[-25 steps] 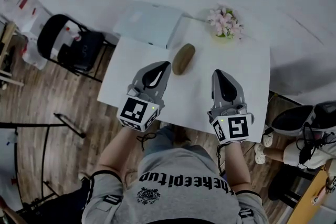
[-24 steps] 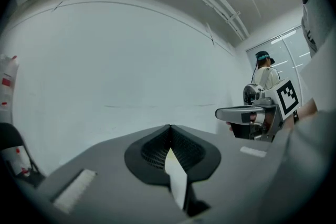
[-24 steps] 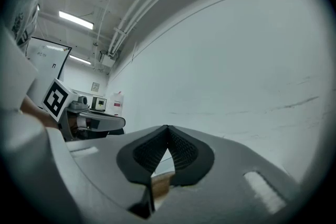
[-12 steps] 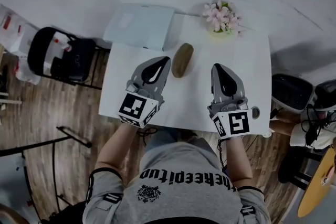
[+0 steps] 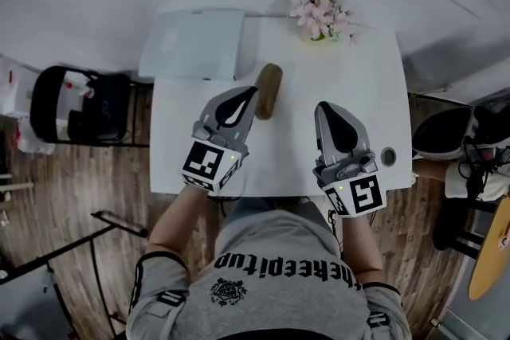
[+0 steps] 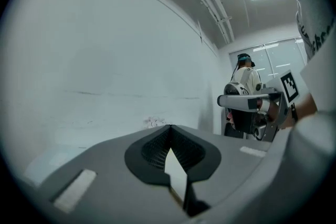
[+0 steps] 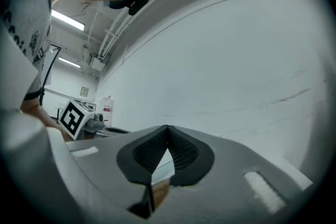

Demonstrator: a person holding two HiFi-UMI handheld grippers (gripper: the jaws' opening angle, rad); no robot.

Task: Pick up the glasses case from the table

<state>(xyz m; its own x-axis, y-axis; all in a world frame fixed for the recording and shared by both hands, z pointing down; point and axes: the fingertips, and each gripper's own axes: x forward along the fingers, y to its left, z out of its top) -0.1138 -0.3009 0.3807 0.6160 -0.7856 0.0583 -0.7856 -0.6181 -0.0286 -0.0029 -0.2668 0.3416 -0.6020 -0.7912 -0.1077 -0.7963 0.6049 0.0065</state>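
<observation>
One glasses case (image 5: 268, 91) on one table (image 5: 362, 99); left hand-held gripper (image 5: 254, 91), right hand-held gripper (image 5: 319, 105), the two closed, empty.

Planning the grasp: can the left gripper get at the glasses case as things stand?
Probably yes. The left gripper has its tip close beside the glasses case, with nothing between them on the table, but its jaws are shut and must open first.
</observation>
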